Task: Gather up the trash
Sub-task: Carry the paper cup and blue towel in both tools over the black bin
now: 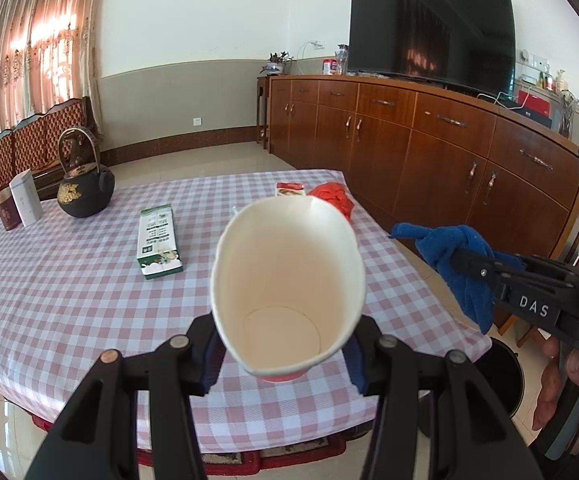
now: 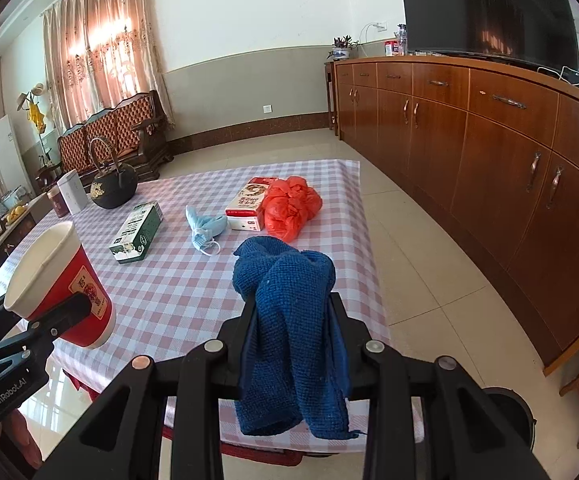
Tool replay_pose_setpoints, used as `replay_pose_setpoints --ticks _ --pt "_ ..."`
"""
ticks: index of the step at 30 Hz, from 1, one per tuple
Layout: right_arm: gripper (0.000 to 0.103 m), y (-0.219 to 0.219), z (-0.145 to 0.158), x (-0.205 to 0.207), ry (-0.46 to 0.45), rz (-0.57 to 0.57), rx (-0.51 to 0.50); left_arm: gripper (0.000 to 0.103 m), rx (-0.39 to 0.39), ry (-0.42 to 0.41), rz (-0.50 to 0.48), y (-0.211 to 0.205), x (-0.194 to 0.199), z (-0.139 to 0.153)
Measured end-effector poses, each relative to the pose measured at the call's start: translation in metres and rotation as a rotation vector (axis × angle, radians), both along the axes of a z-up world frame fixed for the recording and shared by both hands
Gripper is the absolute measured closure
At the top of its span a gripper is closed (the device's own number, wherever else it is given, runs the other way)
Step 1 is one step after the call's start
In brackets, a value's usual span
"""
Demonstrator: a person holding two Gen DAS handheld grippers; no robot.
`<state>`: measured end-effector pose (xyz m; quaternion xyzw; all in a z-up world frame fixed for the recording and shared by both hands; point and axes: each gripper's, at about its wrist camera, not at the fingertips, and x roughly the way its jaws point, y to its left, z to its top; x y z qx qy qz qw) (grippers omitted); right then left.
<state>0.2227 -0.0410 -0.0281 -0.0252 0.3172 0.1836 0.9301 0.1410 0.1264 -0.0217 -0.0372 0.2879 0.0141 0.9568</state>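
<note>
I hold left gripper (image 1: 285,354) clamped narrow on paper cup (image 1: 289,280), right gripper (image 2: 293,344) pinching blue cloth (image 2: 289,320), both above checked table (image 1: 69,300).

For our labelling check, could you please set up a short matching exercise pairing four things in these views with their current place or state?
Things:
1. paper cup
2. blue cloth
3. orange bag
4. green carton

Places or states:
A. lying flat on the table, near the kettle
B. held in the right gripper
C. held in the left gripper
D. on the table beside the red-and-white box

Pairs: 1-C, 2-B, 3-D, 4-A
</note>
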Motion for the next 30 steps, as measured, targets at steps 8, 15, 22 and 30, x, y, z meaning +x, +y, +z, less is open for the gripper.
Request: replay_pose_setpoints --ticks 8,15,22,30 --pt "0.069 -0.051 0.014 -0.026 -0.041 -0.072 -0.006 0.052 0.019 -0.024 -0.096 -0.047 -0.005 0.009" --pt "0.069 -0.105 0.015 -0.043 -0.045 -0.165 -0.019 0.052 0.013 -0.021 -0.207 -0.096 0.001 0.007" --pt "0.069 -0.162 0.008 -0.059 -0.027 -0.263 -0.03 0.052 0.01 -0.01 -0.319 -0.151 0.003 0.002" --pt "0.069 -0.221 -0.005 -0.072 0.006 -0.354 -0.04 0.052 0.013 0.028 -0.428 -0.209 0.007 -0.013"
